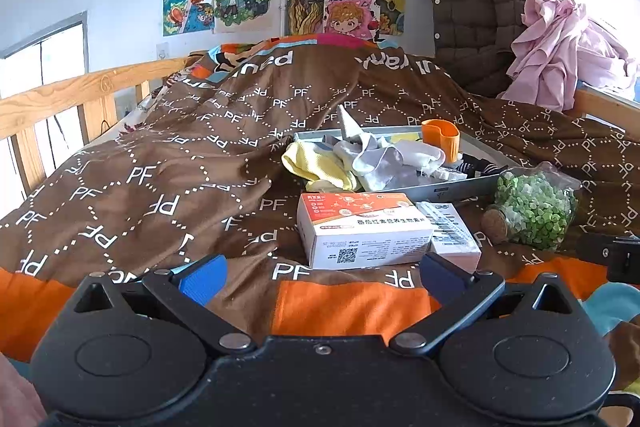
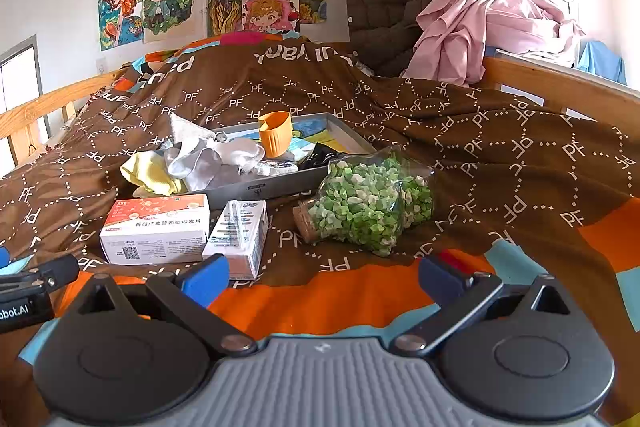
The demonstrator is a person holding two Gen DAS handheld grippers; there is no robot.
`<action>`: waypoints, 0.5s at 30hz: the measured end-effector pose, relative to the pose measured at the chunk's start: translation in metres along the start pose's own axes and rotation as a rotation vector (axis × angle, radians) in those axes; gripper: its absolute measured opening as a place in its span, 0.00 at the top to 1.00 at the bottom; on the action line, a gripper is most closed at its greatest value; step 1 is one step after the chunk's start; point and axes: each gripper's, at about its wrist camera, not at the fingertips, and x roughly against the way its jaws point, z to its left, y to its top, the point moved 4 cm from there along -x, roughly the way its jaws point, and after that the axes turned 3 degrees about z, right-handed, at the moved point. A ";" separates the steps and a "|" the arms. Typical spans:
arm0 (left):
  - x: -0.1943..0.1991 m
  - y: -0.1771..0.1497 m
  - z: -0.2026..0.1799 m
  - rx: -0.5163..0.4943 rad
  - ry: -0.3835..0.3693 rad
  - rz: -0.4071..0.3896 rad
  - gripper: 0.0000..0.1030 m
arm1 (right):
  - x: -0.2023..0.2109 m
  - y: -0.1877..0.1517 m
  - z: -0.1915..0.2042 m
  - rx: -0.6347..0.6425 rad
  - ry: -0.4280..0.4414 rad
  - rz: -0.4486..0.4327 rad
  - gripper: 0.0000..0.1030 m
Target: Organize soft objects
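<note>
Soft socks (image 1: 360, 159), yellow and grey-white, spill over the near-left rim of the grey tray (image 1: 460, 187) on the quilt. Both the left gripper (image 1: 320, 279) and right gripper (image 2: 324, 281) hover near, jaws wide, holding nothing.

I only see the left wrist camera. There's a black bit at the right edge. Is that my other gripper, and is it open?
Observer: Yes. The right gripper is open and empty, over the quilt's orange stripe.
Operator: What's inside the tray, behind the soft stuff?
Observer: The tray has a blue and yellow picture on its floor, past the orange cup.
</note>
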 end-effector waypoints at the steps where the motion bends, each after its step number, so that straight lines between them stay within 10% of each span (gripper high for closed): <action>1: 0.000 0.000 0.000 -0.003 -0.001 -0.001 0.01 | 0.000 0.000 0.000 -0.001 0.001 -0.001 0.00; 15: 0.000 0.000 -0.002 -0.004 -0.005 0.007 0.01 | 0.000 0.001 -0.001 0.003 0.001 0.000 0.00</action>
